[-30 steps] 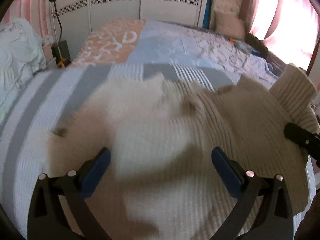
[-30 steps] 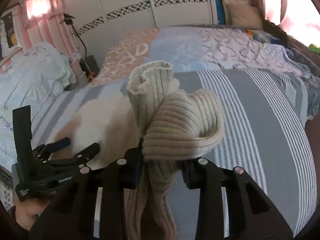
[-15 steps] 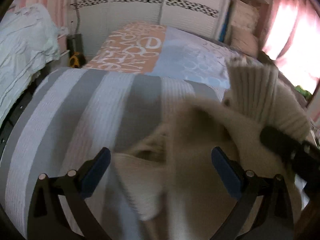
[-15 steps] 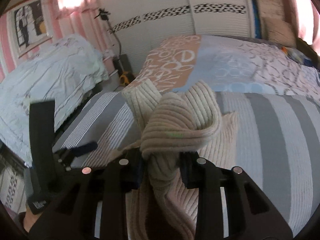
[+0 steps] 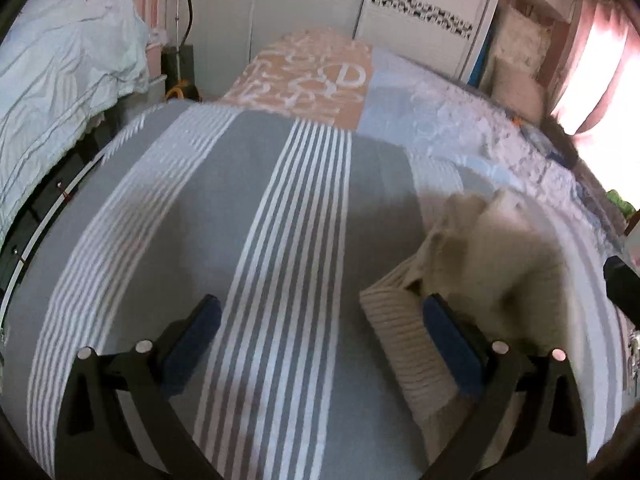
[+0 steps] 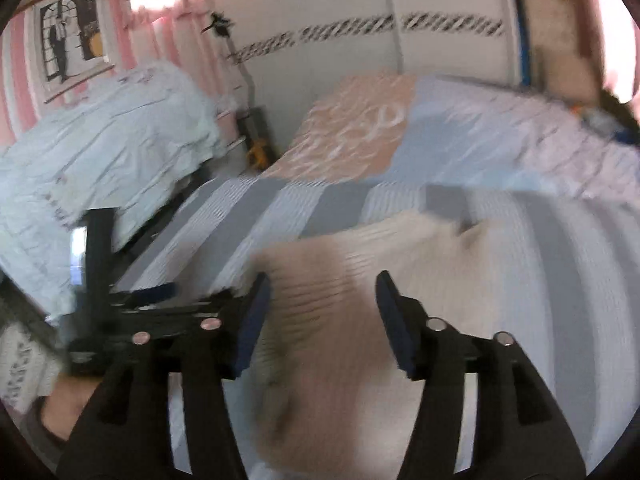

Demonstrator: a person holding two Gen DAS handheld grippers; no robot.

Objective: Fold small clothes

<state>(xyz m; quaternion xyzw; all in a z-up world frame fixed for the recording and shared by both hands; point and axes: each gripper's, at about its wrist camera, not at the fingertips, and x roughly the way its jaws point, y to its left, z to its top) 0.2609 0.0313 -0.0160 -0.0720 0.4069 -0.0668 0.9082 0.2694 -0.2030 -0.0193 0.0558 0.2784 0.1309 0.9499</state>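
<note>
Left gripper (image 5: 320,316) has its fingers (image 5: 192,332) spread wide with nothing between them, hovering over bare grey-and-white striped bedspread (image 5: 256,200); its right finger overlaps the near left edge of the cream ribbed sweater (image 5: 472,264), contact not clear. Right gripper (image 6: 322,304) also has its fingers (image 6: 394,320) spread apart, gripping nothing, hovering above the sweater (image 6: 360,272), which fills the gap between them in the right wrist view; that view is motion-blurred, so whether the fingertips touch the knit cannot be told. Sweater lies bunched on the striped bedspread, toward the right side of the bed in the left wrist view, ribbed edge nearest the camera, upper part lumpy and blurred. Left gripper body shows at the left of the right wrist view, well to the left of the sweater, with a hand (image 6: 68,400) below it. Beyond the stripes, a peach lettered panel (image 5: 316,76) and pale blue patterned cover (image 5: 448,120). White wardrobe doors (image 5: 320,4) behind the bed, crumpled light blue bedding (image 5: 60,64) at left, pink curtain (image 5: 592,64) at right.
</note>
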